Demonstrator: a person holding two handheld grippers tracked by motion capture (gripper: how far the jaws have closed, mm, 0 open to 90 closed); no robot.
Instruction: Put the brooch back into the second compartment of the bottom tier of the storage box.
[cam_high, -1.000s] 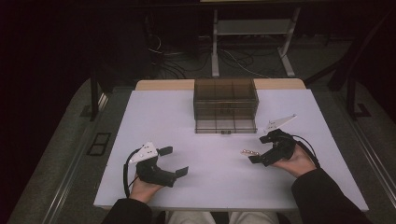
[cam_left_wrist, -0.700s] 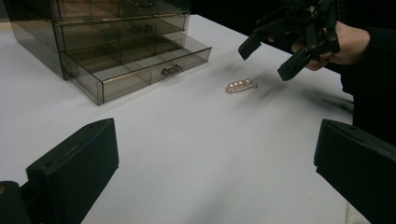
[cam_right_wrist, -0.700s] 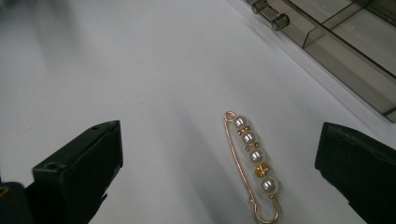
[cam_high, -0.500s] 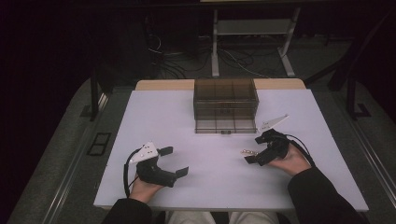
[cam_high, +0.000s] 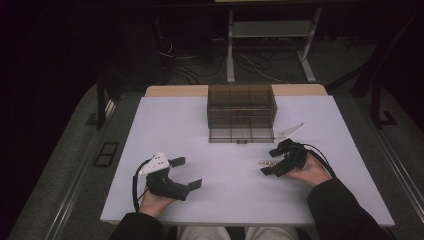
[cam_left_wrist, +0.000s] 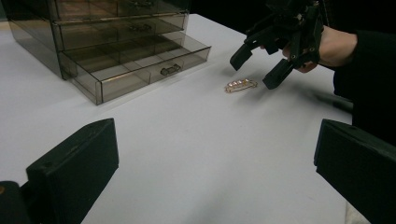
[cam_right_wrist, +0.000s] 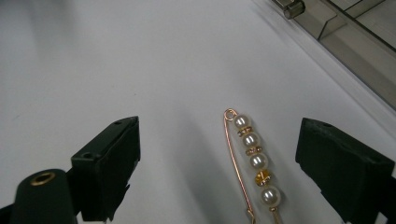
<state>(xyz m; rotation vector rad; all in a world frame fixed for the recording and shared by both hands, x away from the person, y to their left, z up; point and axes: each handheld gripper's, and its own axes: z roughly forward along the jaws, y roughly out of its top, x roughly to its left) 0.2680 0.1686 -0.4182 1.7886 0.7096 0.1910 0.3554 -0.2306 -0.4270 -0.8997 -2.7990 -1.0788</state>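
The pearl pin (cam_right_wrist: 250, 161) was found lying flat on the white table (cam_high: 165, 125), in front of the smoked drawer box (cam_high: 242, 112) and toward the right. The right gripper (cam_high: 272, 161) was held just beside it, jaws spread and nothing between them. In the right gripper view the pin's long axis ran away from the camera, roughly parallel to the jaws, and it lay off-centre, closer to the right-hand jaw. It was judged that closing across the pin's thin width would need a small sideways shift first. The left gripper (cam_high: 186, 173) rested well apart at the near left, jaws also spread and empty. The box's bottom drawer (cam_left_wrist: 140, 63) stood partly open.
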